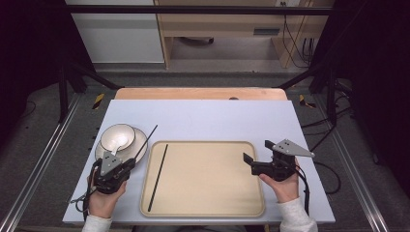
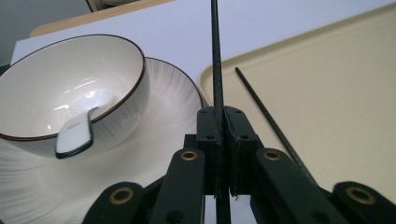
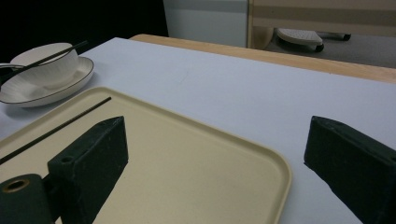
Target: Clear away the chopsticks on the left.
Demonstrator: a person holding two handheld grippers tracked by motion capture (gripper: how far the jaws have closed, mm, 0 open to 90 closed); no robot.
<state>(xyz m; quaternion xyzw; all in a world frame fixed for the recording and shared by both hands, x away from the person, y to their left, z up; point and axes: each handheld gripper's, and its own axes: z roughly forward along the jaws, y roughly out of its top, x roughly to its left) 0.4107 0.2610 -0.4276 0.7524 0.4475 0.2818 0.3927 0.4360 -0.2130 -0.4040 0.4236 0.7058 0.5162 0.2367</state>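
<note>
Left claw point(image 2: 219, 140): jaws pressed on black chopstick point(image 2: 215, 56), stick pointing ahead past the tips, just left of tray point(image 1: 203, 210)
Second chopstick point(image 1: 158, 176): flat on tray, left side
Right claw point(image 1: 255, 155): spread, nothing held, over tray's right edge
Bowl point(image 1: 117, 135): on plate point(image 1: 140, 141), left of tray, spoon point(image 2: 79, 130) inside

The bowl point(image 2: 70, 84) and the plate point(image 2: 163, 107) under it look like glossy glazed ceramic, the plate finely ribbed, and the white spoon point(image 2: 81, 128) in the bowl shines too. The tray point(image 1: 208, 179) is smooth, matt beige plastic on a matt pale table point(image 1: 217, 121) with a wooden edge. The held chopstick point(image 2: 215, 56) is dark with a fine woven texture; the left gripper point(image 2: 223, 121) is matt black with brass-coloured rivets.
</note>
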